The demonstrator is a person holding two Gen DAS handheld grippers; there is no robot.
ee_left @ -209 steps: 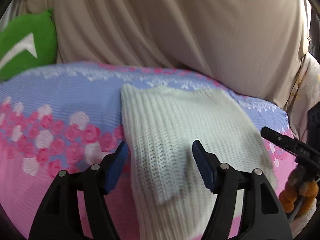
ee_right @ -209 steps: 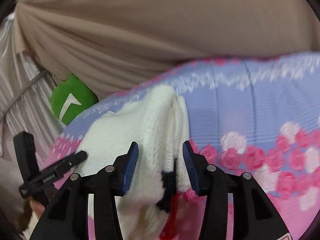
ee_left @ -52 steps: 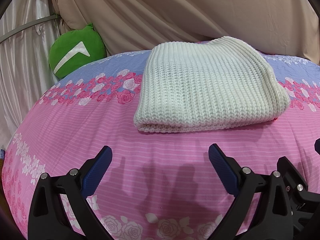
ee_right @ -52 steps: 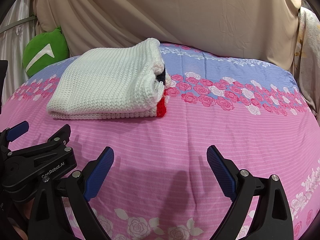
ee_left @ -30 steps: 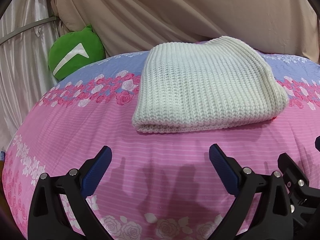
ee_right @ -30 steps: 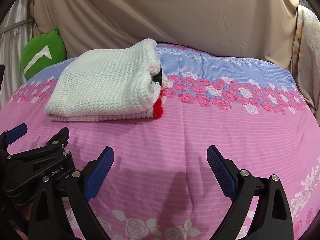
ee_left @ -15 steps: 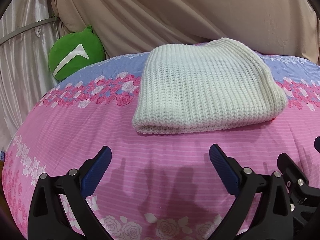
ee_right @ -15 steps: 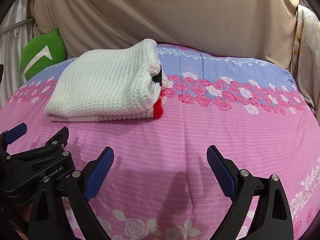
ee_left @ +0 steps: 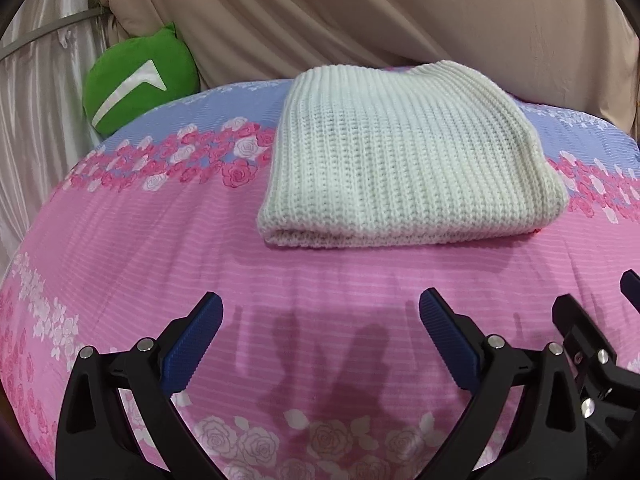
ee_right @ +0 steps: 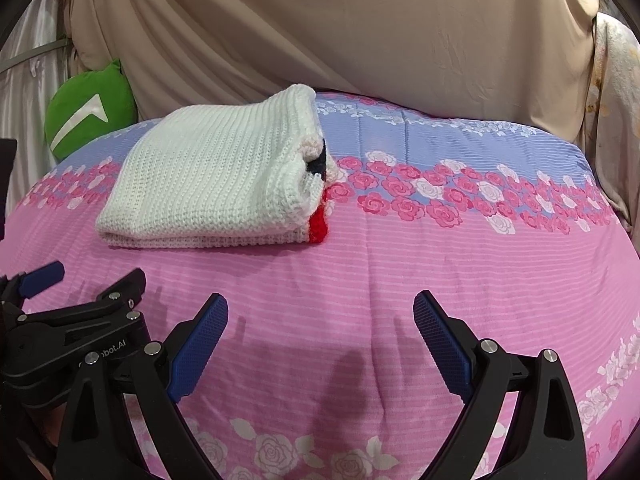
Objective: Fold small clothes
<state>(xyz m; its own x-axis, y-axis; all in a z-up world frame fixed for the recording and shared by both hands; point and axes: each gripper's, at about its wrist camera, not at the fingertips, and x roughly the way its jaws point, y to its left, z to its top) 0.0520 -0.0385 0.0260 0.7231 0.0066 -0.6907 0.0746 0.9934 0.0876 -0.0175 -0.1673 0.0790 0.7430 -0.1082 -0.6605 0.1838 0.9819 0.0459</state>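
My left gripper [ee_left: 320,328] hangs low over the near part of the bed, its jaws spread wide with nothing between them. My right gripper [ee_right: 320,326] sits just beside it, jaws equally wide apart and empty, and each one shows at the edge of the other's view.

The white knitted sweater [ee_left: 404,160] lies folded into a thick rectangle on the bedspread [ee_left: 160,248], well ahead of both grippers and touching neither. Its near edge is a rounded fold. From the right wrist view, the sweater's right end [ee_right: 308,168] shows stacked layers, with a bit of dark yarn and a patch of red yarn [ee_right: 318,226] peeking out at the lower corner.

The bedspread is pink near me, with a band of pink and white roses across the middle and a lilac strip behind; the sweater straddles the rose band. A green cushion [ee_left: 140,80] with a white mark rests at the far left corner of the bed, against a beige draped cloth [ee_right: 360,32] that covers the background.
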